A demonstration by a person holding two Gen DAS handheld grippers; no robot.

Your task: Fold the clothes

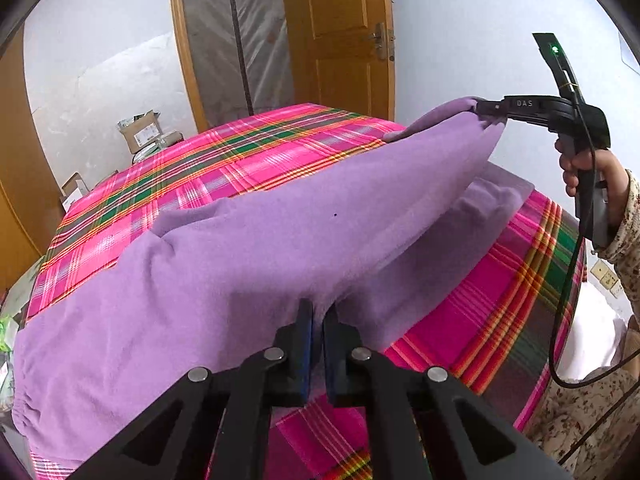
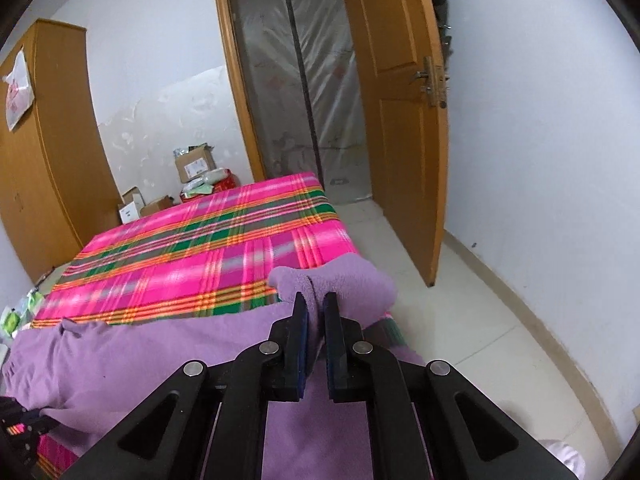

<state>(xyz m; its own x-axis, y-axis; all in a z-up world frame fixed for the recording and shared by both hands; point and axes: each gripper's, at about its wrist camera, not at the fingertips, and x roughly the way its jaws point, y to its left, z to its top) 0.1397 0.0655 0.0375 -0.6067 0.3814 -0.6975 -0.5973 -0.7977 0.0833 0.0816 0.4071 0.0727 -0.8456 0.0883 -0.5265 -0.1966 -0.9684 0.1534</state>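
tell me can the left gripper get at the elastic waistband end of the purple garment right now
Probably not as things stand: the left gripper is shut on the purple garment at its near edge, and the gathered end lies off to the side. Nothing blocks the path, but it would have to let go first.

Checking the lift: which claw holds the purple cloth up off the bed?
The right claw: it holds the purple garment raised; the left claw pinches it low.

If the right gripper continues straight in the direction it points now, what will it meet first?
Probably the purple garment itself: the right gripper is shut on a bunched fold that sticks out ahead of its fingertips. Beyond that, the line seems to run toward the plaid bedcover, though depth is unclear.
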